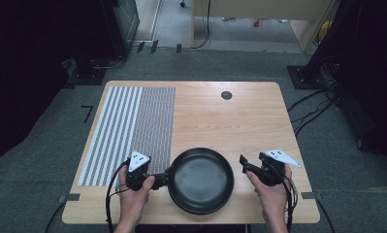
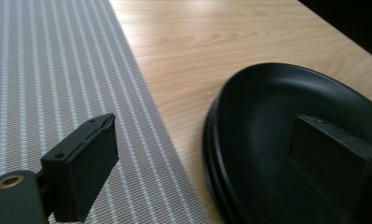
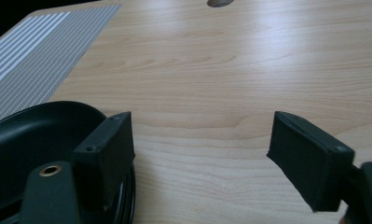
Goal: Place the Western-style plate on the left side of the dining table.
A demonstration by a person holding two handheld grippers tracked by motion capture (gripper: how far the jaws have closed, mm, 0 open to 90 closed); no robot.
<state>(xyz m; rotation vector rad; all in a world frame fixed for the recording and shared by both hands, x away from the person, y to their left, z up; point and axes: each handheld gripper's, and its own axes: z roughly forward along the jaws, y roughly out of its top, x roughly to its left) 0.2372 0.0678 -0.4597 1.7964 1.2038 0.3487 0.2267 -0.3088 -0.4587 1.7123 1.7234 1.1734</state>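
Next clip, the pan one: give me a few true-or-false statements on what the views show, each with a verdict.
1. The pan lies near the table's front edge. True.
2. The pan holds food. False: it is empty.
3. The right tongs stand open, nothing between them. True.
4. The mat covers the table's right side. False: it is on the left.
5. The left tongs grip a cup. False: they are open, one jaw over the pan.

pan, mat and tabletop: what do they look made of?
Pan: black, satin with a soft sheen, probably coated metal; the look alone can't settle it.
Mat: grey woven mesh, likely vinyl or fabric; the left gripper view shows the weave and pale stripes.
Tabletop: light wood-grain, smooth with mild glare, so probably laminate rather than solid wood.
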